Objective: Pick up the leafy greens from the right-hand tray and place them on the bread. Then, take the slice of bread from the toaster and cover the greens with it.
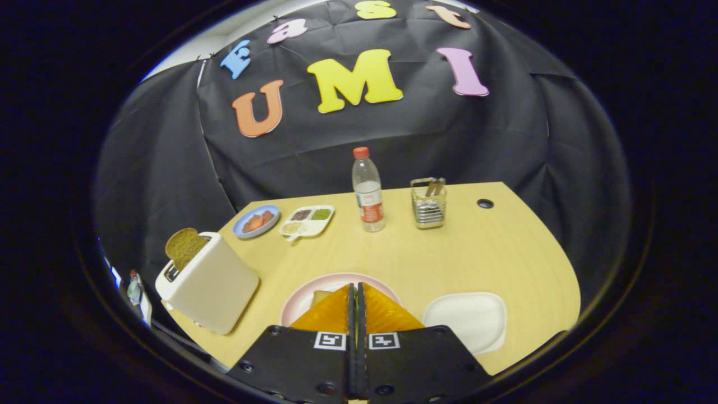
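While the tool (357, 292) hung low at centre frame with its fingers pressed together, empty, a pink plate (303, 297) with bread (318, 297) lay beneath them. Right of it sat an empty white tray (468, 320); the greens could not be made out. Left stood the toaster (208, 283), a slice (184, 247) poking up. Farther back on the desk (449, 252) stood a bottle (367, 191).

A clear plastic water bottle (368, 191) with a red cap stands upright near the far edge of the wooden table (460, 258). Right of the bottle, just beside it, is a metal wire holder (429, 203) with utensils in it. Left of the bottle lies a white divided dish (307, 220) with small fillings, and farther left a blue plate (256, 221) bearing reddish food. Beyond the holder, a dark round hole (485, 203).
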Tool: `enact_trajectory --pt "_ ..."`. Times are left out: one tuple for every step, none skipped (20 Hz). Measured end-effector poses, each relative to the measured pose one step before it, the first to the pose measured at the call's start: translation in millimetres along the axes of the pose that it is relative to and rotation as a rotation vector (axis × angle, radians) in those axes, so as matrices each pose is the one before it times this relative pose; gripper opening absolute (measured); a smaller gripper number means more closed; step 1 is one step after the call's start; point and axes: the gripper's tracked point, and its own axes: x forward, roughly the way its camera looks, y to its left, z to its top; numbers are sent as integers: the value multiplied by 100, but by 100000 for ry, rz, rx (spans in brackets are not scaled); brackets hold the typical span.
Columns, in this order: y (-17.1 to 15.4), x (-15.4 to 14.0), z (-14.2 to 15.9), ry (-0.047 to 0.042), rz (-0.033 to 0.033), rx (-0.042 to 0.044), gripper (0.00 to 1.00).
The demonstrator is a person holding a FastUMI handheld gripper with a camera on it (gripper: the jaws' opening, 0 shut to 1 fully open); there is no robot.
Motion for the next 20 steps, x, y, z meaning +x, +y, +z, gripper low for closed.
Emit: enact_trajectory --pt "1219 531 -195 682 2020 -93 0" --pt "1396 555 -439 941 2728 195 0" --pt "1060 777 -252 1000 1862 639 0" --pt "845 889 -333 1184 1699 585 0" --pt "823 904 -188 990 2032 756 0" --pt "555 934 -146 405 1587 315 0" --pt "241 878 169 -787 743 -192 0" --pt "69 949 212 -702 809 -342 0" --pt "-31 953 34 -397 688 -126 0" --pt "-226 871 -150 30 -194 -101 0" --pt "-376 876 -133 31 64 -642 0" --pt "-574 846 -148 572 -751 -751 0" --pt "-798 823 -307 578 -1897 -1023 0" --pt "-1054 742 -161 491 -2835 -65 0" --pt "-777 621 -300 578 -1499 784 0" --pt "-477 567 -194 928 -106 1524 0" --pt "-298 511 -220 1067 421 1132 0" --pt "-312 279 -358 1038 816 364 0" --pt "-336 470 -171 1078 30 -17 0" --pt "-496 259 -266 363 -1208 -552 0"
